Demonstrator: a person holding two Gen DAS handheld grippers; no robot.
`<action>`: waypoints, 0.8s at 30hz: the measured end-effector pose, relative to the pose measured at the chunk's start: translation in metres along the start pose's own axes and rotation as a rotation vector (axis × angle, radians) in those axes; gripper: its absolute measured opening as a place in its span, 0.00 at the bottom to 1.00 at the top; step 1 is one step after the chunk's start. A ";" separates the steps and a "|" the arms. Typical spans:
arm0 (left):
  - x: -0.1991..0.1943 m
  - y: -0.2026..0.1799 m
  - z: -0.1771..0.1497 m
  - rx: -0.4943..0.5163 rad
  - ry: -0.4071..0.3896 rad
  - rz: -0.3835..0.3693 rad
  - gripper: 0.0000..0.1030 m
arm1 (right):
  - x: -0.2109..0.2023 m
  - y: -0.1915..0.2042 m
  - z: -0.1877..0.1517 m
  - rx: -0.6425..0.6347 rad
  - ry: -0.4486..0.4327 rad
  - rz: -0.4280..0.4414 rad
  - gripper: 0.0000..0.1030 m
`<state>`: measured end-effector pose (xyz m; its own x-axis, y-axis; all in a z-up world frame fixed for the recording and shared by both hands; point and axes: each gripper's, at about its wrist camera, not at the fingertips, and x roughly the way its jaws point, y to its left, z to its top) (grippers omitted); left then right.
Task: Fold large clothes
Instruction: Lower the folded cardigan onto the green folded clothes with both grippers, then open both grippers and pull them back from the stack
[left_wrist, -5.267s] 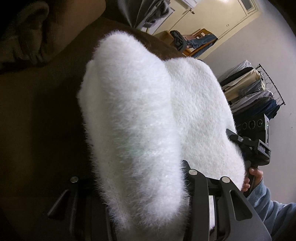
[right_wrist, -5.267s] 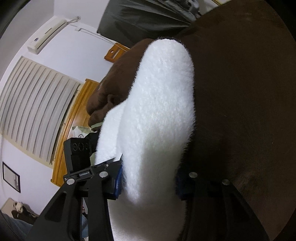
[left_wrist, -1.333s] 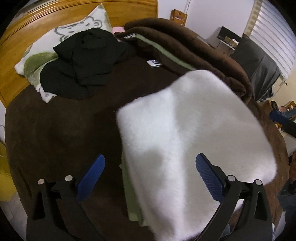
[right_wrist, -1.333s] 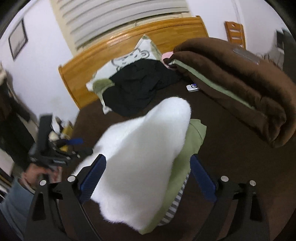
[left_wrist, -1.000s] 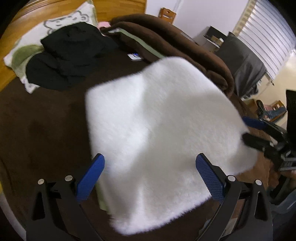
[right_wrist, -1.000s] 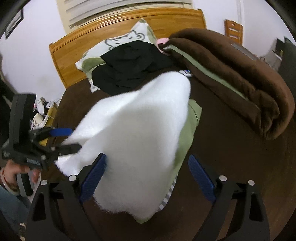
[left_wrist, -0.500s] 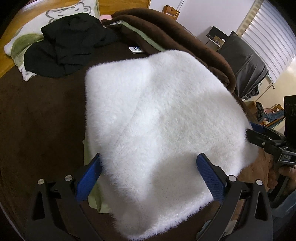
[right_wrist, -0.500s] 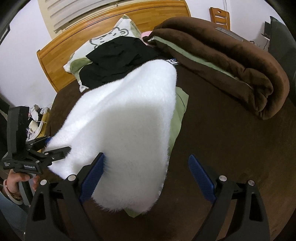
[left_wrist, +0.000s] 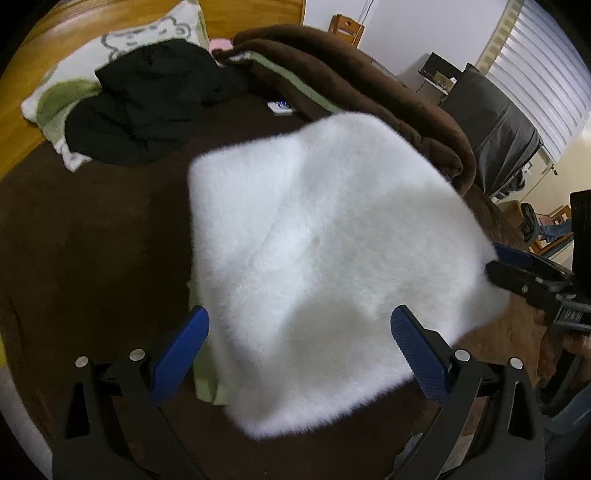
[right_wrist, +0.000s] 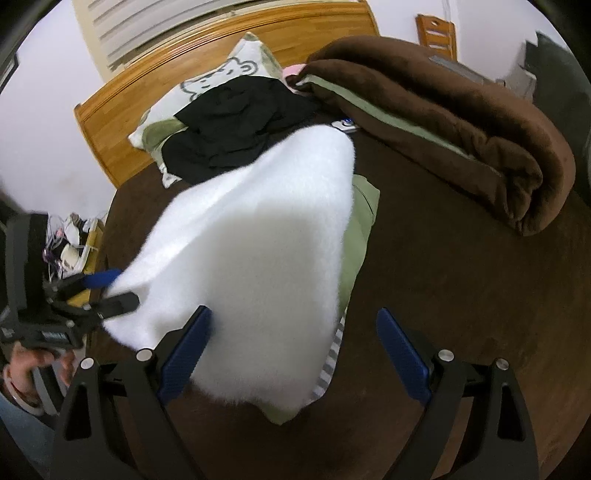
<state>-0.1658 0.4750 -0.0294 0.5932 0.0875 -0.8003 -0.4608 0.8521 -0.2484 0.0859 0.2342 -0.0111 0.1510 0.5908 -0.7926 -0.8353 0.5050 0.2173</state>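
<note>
Left gripper and right gripper both have fingers spread wide, holding nothing. Between them the white fleece lies folded on a green garment on the bed. Judged soft, light, thick and floppy, not slippery; it will sag, so best pinched at the two near corners or along the near edge. Long axis runs near to far, far end toward the black clothes and brown blanket.

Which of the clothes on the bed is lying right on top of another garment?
The fluffy white garment: it lies folded over a pale green garment. The black clothes are heaped apart on the pillow.
</note>
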 end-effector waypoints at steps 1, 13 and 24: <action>-0.011 -0.002 0.001 0.006 -0.018 0.009 0.94 | -0.004 0.004 -0.001 -0.013 -0.003 -0.005 0.87; -0.079 -0.028 -0.021 0.018 -0.089 0.001 0.94 | -0.072 0.044 -0.047 -0.044 -0.076 -0.045 0.88; -0.119 -0.063 -0.087 0.081 -0.078 0.019 0.94 | -0.126 0.070 -0.110 -0.032 -0.122 -0.111 0.88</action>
<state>-0.2649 0.3662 0.0338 0.6360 0.1409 -0.7588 -0.4190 0.8887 -0.1862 -0.0500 0.1261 0.0414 0.3045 0.6054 -0.7354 -0.8259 0.5524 0.1127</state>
